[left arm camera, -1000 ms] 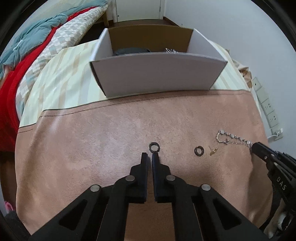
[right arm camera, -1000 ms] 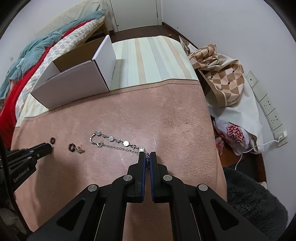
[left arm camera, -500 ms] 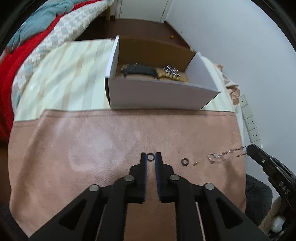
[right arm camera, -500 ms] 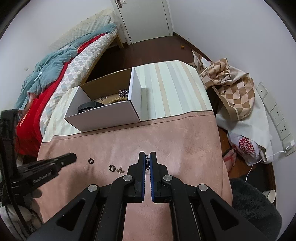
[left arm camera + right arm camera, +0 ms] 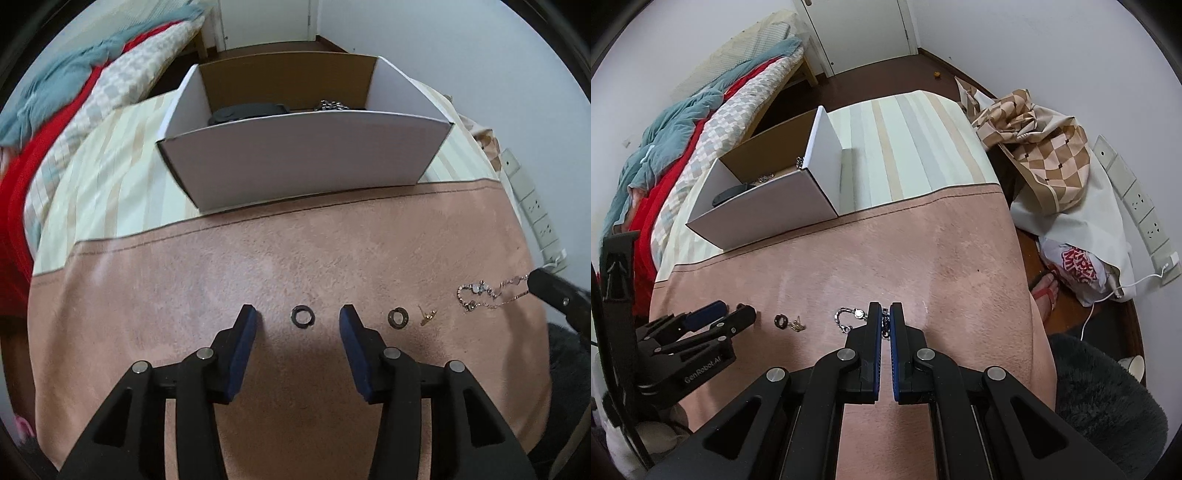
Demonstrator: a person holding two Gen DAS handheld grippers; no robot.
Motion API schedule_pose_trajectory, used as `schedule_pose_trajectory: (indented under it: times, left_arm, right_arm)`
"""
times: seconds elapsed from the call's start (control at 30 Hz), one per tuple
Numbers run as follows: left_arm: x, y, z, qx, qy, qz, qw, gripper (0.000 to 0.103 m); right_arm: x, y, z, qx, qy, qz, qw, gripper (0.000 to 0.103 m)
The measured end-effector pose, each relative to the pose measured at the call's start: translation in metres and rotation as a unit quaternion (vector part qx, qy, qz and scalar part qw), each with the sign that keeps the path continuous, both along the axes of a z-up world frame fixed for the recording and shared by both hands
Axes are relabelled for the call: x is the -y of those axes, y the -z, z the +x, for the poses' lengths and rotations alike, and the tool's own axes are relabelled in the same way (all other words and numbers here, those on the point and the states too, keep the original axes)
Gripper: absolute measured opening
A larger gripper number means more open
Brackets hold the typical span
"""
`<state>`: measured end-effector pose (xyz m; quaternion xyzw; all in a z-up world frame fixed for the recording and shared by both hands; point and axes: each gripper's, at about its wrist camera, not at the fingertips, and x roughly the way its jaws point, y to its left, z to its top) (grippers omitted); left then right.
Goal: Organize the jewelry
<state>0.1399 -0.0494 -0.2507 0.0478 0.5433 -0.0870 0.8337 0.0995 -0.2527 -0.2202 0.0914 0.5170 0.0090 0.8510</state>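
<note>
A dark ring [image 5: 303,316] lies on the pink cloth between the fingertips of my left gripper [image 5: 297,312], whose jaws are opening; the pads stand clear of it on both sides. To its right lie a second dark ring [image 5: 398,316] and a small gold earring [image 5: 427,316]. My right gripper [image 5: 885,317] is shut on one end of a silver chain bracelet [image 5: 849,316], which trails off to its left. That view also shows the second ring [image 5: 780,320], the earring [image 5: 798,325] and the left gripper [image 5: 733,313]. The bracelet [image 5: 487,291] hangs from the right gripper [image 5: 539,282].
A white cardboard box [image 5: 295,155] stands at the far edge of the pink cloth with a black item and metal jewelry inside. Bedding lies left. Right of the table are patterned cloth [image 5: 1045,147], bags, wall sockets, a person's sandalled foot [image 5: 1043,291] and a dark fluffy rug [image 5: 1108,398].
My left jaws went from shut to spread apart and now straddle the ring. The right gripper rose a little with the bracelet, which has gathered from a stretched line into a bunch.
</note>
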Motion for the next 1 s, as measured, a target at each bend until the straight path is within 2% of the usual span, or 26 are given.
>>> schedule_pose_trajectory:
  times: [0.03,0.07,0.13,0.27,0.4,0.67,0.87,1.0]
  left_arm:
    - [0.001,0.000,-0.001,0.008,0.003,0.006,0.9999,0.016]
    - [0.002,-0.001,-0.002,0.012,0.010,0.004,0.9999,0.010]
    - [0.000,-0.002,-0.003,0.005,0.007,-0.002,1.0000,0.010]
    - [-0.018,-0.014,0.000,-0.009,-0.013,-0.040,0.9991,0.010]
    - [-0.032,-0.043,0.002,0.000,-0.026,-0.074,0.9969,0.010]
    - [-0.036,-0.125,0.026,0.043,-0.017,-0.129,0.9905,0.010]
    - [-0.034,-0.159,0.072,0.076,-0.008,-0.122,0.9896,0.010]
    - [-0.041,-0.151,0.111,0.063,-0.016,-0.120,0.9907,0.010]
  right_arm:
    - [0.000,0.001,0.000,-0.001,0.000,0.000,1.000,0.004]
    - [0.001,0.001,0.000,-0.001,0.000,-0.001,1.000,0.004]
    - [0.001,0.000,0.000,-0.001,0.001,0.001,1.000,0.004]
    - [0.000,-0.011,0.001,0.006,-0.003,0.012,1.000,0.004]
    - [-0.005,-0.040,0.007,0.027,-0.016,0.033,0.999,0.004]
    - [-0.014,-0.114,0.033,0.083,-0.050,0.074,0.993,0.004]
    - [-0.037,-0.165,0.083,0.117,-0.093,0.059,0.987,0.004]
    - [-0.054,-0.164,0.127,0.099,-0.114,0.053,0.987,0.004]
